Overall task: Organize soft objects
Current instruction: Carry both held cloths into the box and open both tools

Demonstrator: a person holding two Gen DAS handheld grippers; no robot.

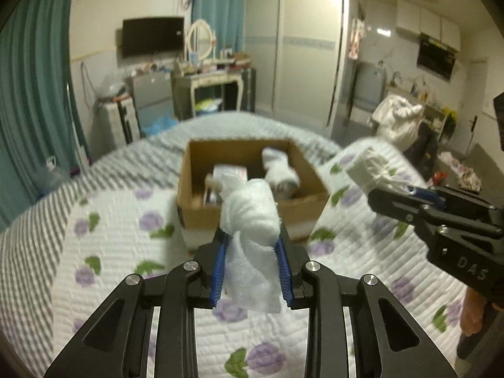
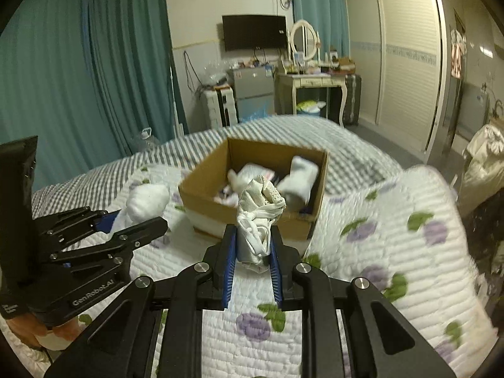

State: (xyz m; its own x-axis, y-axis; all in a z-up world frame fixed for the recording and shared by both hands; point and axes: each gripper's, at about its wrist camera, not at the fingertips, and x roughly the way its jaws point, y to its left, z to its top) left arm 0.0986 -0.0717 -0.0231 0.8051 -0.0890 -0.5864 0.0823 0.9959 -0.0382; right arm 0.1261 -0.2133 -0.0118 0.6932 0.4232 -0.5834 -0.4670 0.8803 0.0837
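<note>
White fluffy cloth (image 1: 252, 220), rolled into a soft bundle, sits clamped between the blue pads (image 1: 219, 271) of the left claw (image 1: 252, 252) in the left wrist view, its loose end drooping down below the fingers. The bundle is held above the floral quilt (image 1: 110, 252) on the bed, just in front of the cardboard box (image 1: 252, 211). Inside the box lie a rolled white sock (image 1: 278, 170) and a flat white packet (image 1: 228, 173), both blurred. Off to the right, the right claw (image 1: 393, 189) reaches in from the side, closed on a pale knotted bundle (image 1: 368, 167) that sticks out past its tips, near the box's right wall but apart from it.

From the right wrist view, the pale knotted bundle (image 2: 258, 220) stands upright between the blue pads (image 2: 230, 267) of the right claw (image 2: 252, 252), squeezed firmly, its crumpled top overlapping the near wall of the cardboard box (image 2: 204, 182). White soft items fill the box bottom. At left, the left claw (image 2: 126, 223) grips the white fluffy cloth (image 2: 146, 203), which hangs above the floral quilt (image 2: 393, 236) just beside the box's left corner.
</note>
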